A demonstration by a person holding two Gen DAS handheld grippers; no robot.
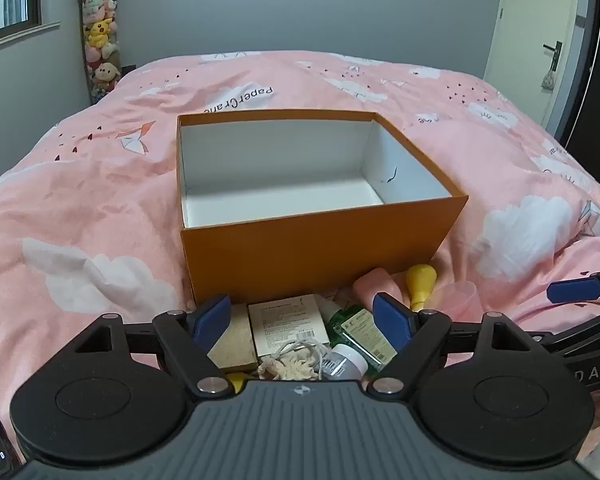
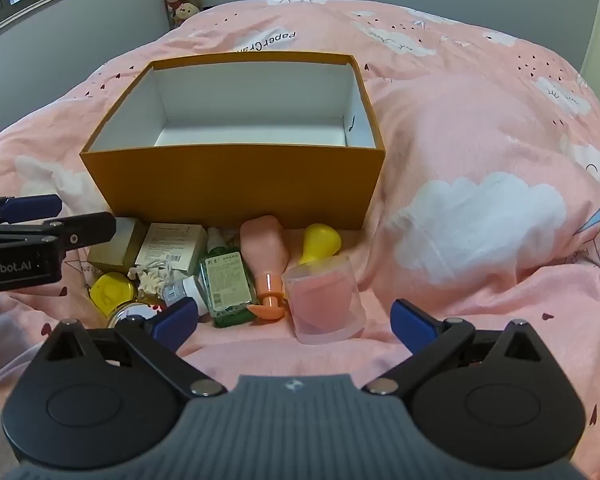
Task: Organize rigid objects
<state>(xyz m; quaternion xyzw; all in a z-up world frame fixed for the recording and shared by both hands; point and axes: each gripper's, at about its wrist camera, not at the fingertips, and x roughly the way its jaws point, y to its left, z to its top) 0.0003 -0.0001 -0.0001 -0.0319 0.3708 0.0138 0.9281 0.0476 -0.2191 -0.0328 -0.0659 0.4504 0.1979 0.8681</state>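
An open orange box [image 1: 316, 246] [image 2: 236, 178] with a white empty inside sits on the pink bed. In front of it lies a pile of small items: a green bottle [image 2: 226, 284] [image 1: 360, 330], a pink bottle with an orange cap [image 2: 265, 254], a yellow bulb [image 2: 320, 242] [image 1: 420, 280], a clear pink cup [image 2: 325, 300], a white carton [image 2: 172, 246] [image 1: 286, 322], a tan carton [image 2: 120, 246], a yellow lid [image 2: 112, 292]. My left gripper [image 1: 304, 318] is open above the cartons and green bottle. My right gripper [image 2: 296, 326] is open just short of the cup.
The pink quilt [image 1: 80, 200] is rumpled and rises right of the box [image 2: 480, 152]. A column of plush toys [image 1: 100, 36] stands at the far left wall. A door [image 1: 540, 40] is at the far right.
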